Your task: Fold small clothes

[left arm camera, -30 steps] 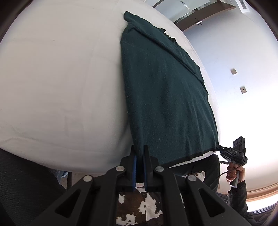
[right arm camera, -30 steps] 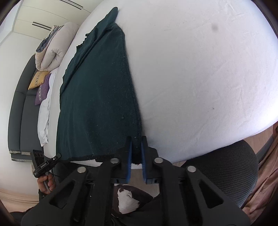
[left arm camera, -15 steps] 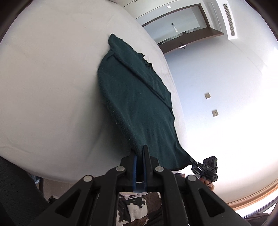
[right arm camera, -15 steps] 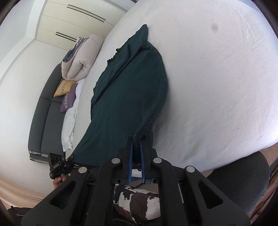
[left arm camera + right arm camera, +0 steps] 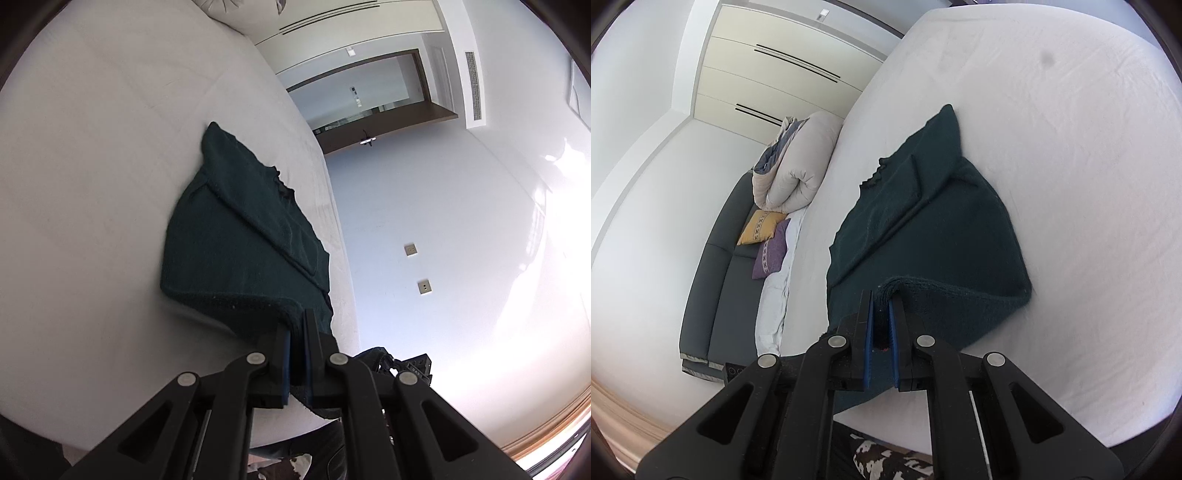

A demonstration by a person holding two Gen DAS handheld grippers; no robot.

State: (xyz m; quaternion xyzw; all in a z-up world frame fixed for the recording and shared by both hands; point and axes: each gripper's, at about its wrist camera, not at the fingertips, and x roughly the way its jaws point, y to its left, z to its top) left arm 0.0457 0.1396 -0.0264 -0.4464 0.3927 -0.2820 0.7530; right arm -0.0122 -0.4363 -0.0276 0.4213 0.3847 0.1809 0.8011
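A dark green knitted garment [image 5: 236,236] lies on the white bed [image 5: 92,184], its near hem lifted and curled over toward the far end. My left gripper [image 5: 297,328] is shut on one hem corner, held above the bed. In the right wrist view the same garment [image 5: 934,229] shows with its hem raised. My right gripper [image 5: 881,306] is shut on the other hem corner. The right gripper's body [image 5: 413,367] shows low in the left wrist view, beside the left one.
A rolled beige duvet [image 5: 798,166] lies at the bed's far end. A dark sofa [image 5: 716,288] with yellow and purple cushions stands beside the bed. The wall [image 5: 443,221] and a doorway are on the other side. The bed's near edge is just below both grippers.
Both grippers have lifted the garment's near hem and carried it forward over the bed. The garment now bends into a fold, and the far half stays flat.
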